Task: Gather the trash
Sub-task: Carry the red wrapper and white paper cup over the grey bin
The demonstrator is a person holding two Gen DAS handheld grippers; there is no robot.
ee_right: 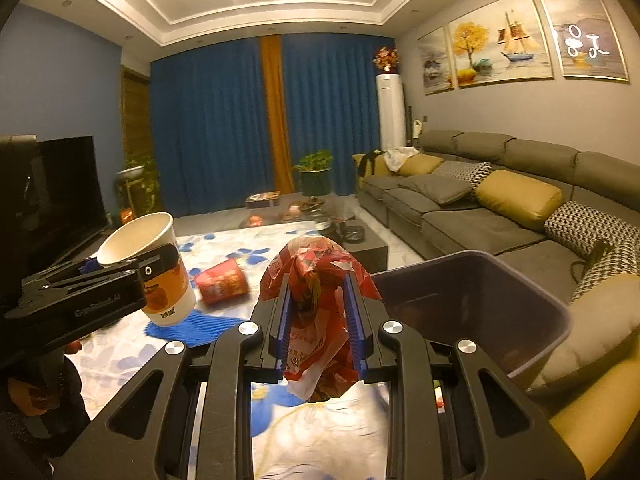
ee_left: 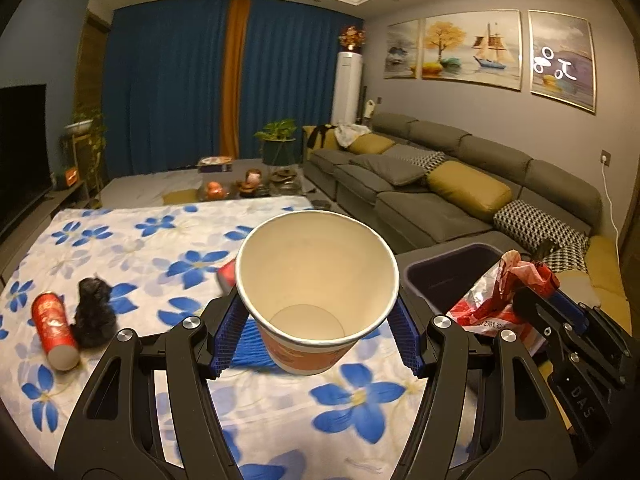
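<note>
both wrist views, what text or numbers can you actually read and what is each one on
"DAS": raised on the black body of the right tongs, seen in the left wrist view.
"29B1.3": partial digits on the crumpled red and white wrapper clamped in the right tongs.
Lettering on the side of the left tongs: too blurred to read.
Print on the paper cup they hold: too small.
Print on the red can: unreadable.
</note>
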